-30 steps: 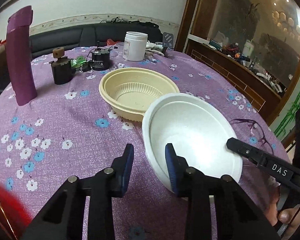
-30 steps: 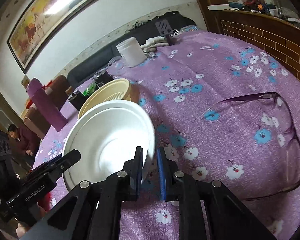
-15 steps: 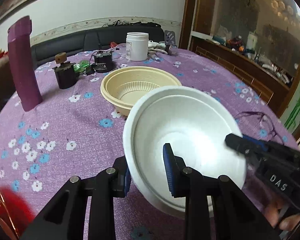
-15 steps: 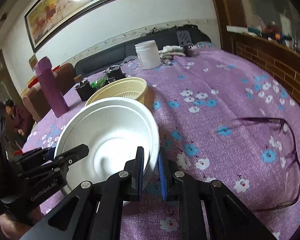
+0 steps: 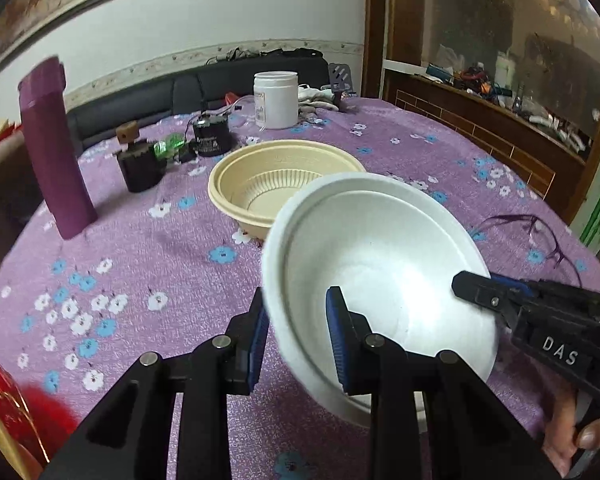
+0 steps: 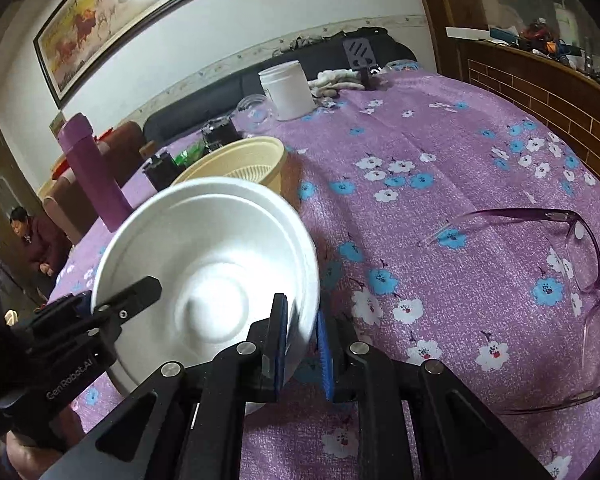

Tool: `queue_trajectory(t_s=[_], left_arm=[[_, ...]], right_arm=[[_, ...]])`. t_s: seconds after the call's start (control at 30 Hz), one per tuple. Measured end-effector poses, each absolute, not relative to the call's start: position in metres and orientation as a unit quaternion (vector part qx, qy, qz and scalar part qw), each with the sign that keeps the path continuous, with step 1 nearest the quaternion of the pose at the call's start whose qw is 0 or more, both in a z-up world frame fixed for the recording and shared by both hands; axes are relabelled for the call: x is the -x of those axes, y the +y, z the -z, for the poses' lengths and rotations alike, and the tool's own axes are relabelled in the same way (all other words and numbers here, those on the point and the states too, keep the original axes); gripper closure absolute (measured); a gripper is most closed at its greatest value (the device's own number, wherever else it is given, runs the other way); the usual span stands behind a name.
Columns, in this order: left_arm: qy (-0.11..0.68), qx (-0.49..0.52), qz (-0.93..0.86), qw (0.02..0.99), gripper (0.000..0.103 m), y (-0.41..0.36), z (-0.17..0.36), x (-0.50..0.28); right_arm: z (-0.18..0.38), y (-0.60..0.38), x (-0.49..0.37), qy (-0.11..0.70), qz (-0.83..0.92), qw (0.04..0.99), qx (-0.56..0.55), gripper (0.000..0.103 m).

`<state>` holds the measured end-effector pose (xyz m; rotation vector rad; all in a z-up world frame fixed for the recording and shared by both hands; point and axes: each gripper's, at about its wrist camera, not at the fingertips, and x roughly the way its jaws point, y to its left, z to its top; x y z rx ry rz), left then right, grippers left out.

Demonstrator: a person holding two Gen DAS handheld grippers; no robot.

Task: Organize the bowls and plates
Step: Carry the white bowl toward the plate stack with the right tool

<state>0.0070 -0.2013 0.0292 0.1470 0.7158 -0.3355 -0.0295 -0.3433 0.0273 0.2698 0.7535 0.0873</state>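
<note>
The left gripper [image 5: 296, 338] straddles the white bowl's [image 5: 380, 280] rim, one finger inside, one outside. The right gripper [image 6: 302, 346] clamps the opposite rim between nearly closed blue pads [image 6: 324, 354].

Soft indoor light, glare on the framed horse painting [image 6: 120, 12]; white foam bowl [image 6: 204, 272] motion-blurred, fisheye edges dark and bent.

On the table under a purple flowered cloth [image 6: 440, 208] stand a tall purple flask [image 5: 54, 148], a white plastic jar [image 5: 276, 99], 2 small dark containers [image 5: 140, 164], and translucent purple-framed glasses [image 6: 572, 292], with a framed horse painting [image 6: 116, 12] on the wall behind.
</note>
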Motion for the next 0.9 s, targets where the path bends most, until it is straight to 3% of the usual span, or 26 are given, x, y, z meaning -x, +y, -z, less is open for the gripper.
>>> queue_trajectory(t_s=[0.9], left_arm=[[0.337, -0.112, 0.128, 0.926, 0.075, -0.209, -0.021, 0.0]], right_arm=[[-0.038, -0.319, 0.042, 0.333, -0.007, 0.942, -0.043, 0.089]])
